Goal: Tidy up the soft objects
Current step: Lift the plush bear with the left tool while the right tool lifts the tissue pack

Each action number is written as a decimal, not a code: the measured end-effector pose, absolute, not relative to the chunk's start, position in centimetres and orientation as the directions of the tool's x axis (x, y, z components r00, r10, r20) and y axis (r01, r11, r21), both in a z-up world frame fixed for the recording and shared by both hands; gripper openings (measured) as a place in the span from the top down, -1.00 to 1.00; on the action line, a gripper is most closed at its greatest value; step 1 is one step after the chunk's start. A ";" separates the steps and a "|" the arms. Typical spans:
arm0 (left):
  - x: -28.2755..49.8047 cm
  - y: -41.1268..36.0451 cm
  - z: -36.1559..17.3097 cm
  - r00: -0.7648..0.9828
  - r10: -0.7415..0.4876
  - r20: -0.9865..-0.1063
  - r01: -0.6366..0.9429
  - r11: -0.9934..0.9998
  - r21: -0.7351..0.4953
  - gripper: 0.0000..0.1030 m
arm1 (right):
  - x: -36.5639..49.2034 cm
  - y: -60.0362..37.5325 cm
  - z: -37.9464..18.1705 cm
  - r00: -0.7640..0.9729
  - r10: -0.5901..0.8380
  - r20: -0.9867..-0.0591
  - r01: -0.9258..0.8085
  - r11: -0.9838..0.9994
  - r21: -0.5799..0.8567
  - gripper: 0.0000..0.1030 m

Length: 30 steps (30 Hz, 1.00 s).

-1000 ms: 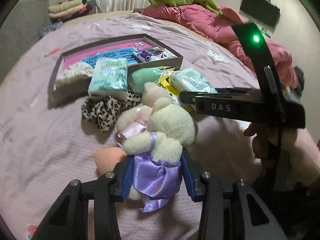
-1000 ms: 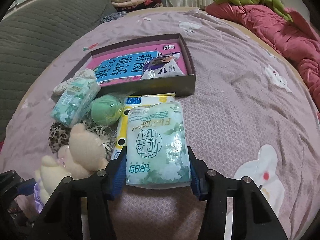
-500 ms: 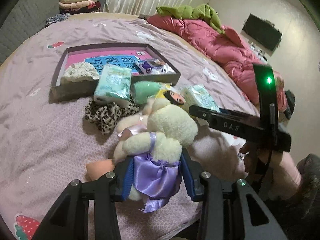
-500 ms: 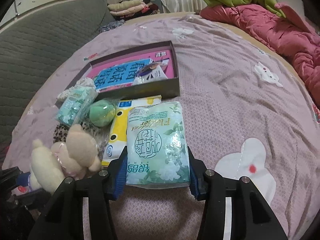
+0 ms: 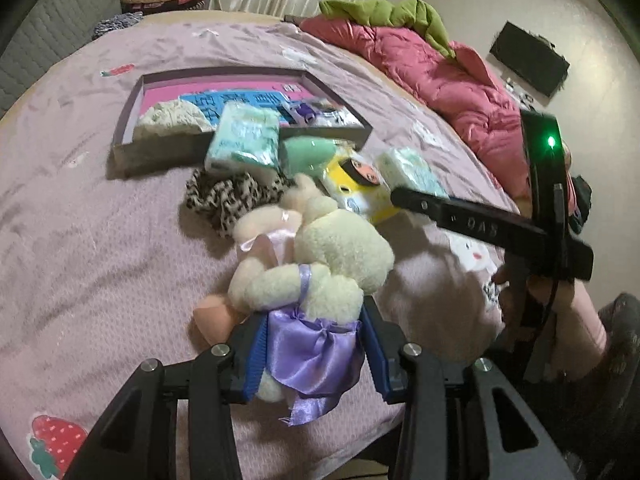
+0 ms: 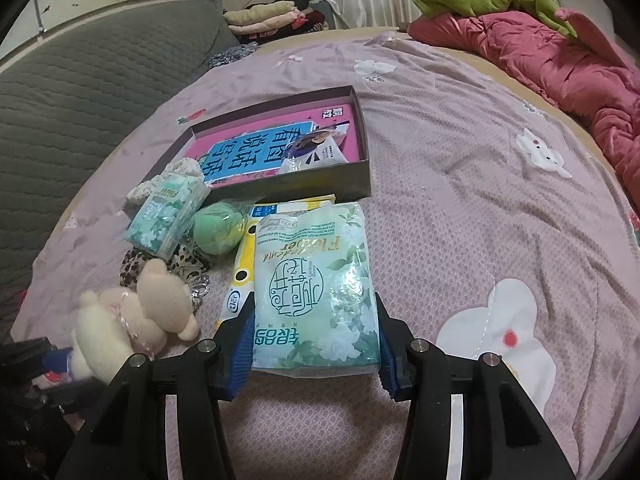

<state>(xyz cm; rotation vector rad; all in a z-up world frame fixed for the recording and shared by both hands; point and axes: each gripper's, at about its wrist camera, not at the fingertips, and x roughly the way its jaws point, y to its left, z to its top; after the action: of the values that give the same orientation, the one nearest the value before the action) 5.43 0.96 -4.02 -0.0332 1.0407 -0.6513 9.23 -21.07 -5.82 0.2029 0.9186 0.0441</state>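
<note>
Both jaws clamped (plush, tissues)

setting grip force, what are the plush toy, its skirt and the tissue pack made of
Plush toy: fuzzy cream pile fabric, matte.
Skirt: probably satin; purple, glossy folds, frayed hem.
Tissue pack: thin plastic film, shiny and wrinkled with printed flowers; contents look soft.

We look from two wrist cameras, both angled downward, close over the near edge of the bed; both views share the box mid-bed.
</note>
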 end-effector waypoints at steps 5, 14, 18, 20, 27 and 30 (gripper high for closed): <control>4.5 0.3 -4.4 0.327 -0.484 -0.811 0.504 0.816 -0.284 0.14 | 9.3 -21.0 -5.9 0.608 0.127 -0.784 0.048 0.980 0.196 -0.01; 3.3 -0.8 -5.8 0.295 -0.431 -0.853 0.530 0.816 -0.229 0.14 | 9.3 -20.9 -5.8 0.611 0.130 -0.781 0.049 0.978 0.202 -0.02; 3.1 -1.3 -6.3 0.279 -0.413 -0.867 0.539 0.815 -0.215 0.14 | 9.3 -20.9 -5.7 0.612 0.132 -0.780 0.048 0.978 0.203 -0.02; 3.0 -1.4 -6.5 0.271 -0.413 -0.870 0.533 0.817 -0.221 0.14 | 9.4 -20.9 -5.7 0.612 0.134 -0.780 0.051 0.977 0.208 -0.02; 2.9 -1.7 -7.3 0.251 -0.368 -0.895 0.513 0.835 -0.199 0.11 | 9.2 -21.2 -5.6 0.617 0.138 -0.775 0.055 0.974 0.218 -0.02; 2.7 -1.8 -7.4 0.238 -0.357 -0.903 0.512 0.836 -0.195 0.11 | 9.2 -21.2 -5.6 0.620 0.136 -0.773 0.054 0.975 0.215 -0.02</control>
<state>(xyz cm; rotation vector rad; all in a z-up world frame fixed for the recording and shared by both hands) 2.74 -1.83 -7.43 0.1521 1.1900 -0.5981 9.18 -21.21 -5.56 0.2265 0.9026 0.0477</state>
